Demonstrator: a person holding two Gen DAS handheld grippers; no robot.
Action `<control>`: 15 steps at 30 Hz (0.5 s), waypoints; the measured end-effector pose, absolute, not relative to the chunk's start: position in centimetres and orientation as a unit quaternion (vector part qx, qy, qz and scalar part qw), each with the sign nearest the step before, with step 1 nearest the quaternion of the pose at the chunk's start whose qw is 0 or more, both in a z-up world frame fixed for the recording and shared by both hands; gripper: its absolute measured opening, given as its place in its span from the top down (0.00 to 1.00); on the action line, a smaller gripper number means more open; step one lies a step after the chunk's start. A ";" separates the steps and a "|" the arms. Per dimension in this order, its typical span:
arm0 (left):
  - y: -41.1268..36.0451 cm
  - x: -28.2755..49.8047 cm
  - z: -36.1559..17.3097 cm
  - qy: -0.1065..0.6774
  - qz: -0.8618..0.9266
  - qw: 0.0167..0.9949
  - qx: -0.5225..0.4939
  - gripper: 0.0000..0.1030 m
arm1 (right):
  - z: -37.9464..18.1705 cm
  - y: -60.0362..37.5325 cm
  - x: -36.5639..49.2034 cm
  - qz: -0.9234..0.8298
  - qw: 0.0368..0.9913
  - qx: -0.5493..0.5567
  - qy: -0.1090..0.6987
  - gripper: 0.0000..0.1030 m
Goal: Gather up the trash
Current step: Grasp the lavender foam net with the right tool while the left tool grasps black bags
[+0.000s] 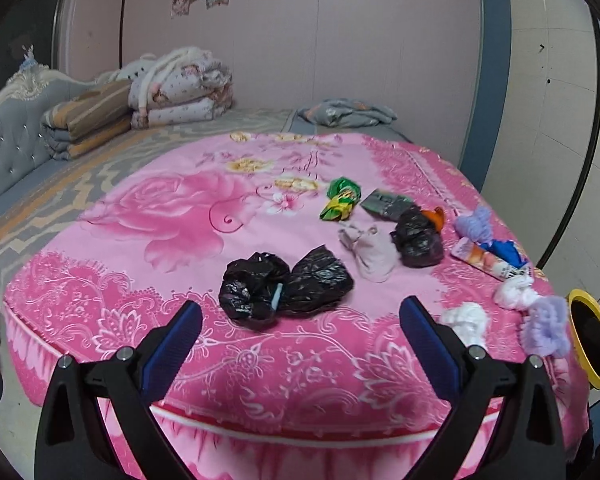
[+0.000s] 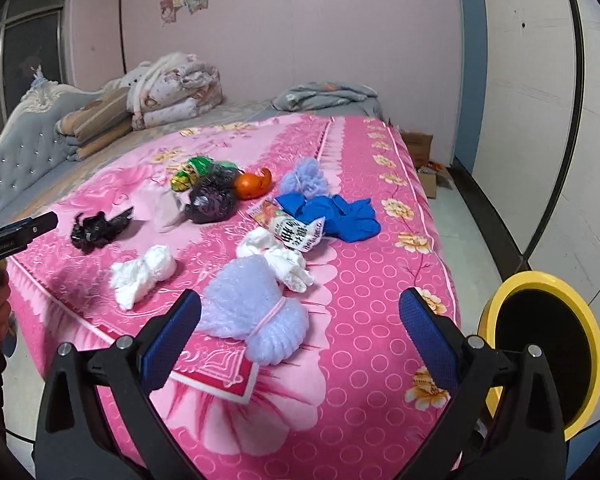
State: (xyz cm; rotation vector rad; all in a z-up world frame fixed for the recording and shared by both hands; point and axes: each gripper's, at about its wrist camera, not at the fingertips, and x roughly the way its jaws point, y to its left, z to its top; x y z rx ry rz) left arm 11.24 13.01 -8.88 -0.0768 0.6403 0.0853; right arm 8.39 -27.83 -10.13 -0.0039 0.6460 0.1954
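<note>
While both tongs are hovering off the near edge of the bed, nothing is lying between their pads.
Left tongs (image 1: pixel 302 322): gaping wide, gripping nothing, touching nothing; pointing at the black bag (image 1: pixel 284 284) lying crumpled on the pink blanket (image 1: pixel 172 216) just ahead.
Right tongs (image 2: pixel 300 320): likewise spread wide and holding nothing; the lilac fluffy bundle (image 2: pixel 256 316) is lying on the blanket between and just beyond its blue pads (image 2: pixel 172 336).
Trash: sitting scattered across the blanket: white tissue wads (image 2: pixel 142 274), a blue glove (image 2: pixel 336 214), a printed snack wrapper (image 2: pixel 294 230), an orange peel (image 2: pixel 254 184), a green wrapper (image 1: pixel 340 198).
Bin: a yellow-rimmed bin (image 2: pixel 540 344) is standing on the floor beside the bed's corner, to the right.
</note>
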 end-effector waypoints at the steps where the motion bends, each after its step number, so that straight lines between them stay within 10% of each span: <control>1: 13.5 12.1 -9.3 0.322 0.042 0.945 -0.039 0.07 | -10.4 -27.7 8.6 0.096 0.943 -0.003 0.319 0.08; 15: 15.5 19.5 -12.8 0.358 0.045 0.932 -0.035 0.07 | -13.1 -25.9 11.8 0.113 0.928 -0.016 0.355 0.08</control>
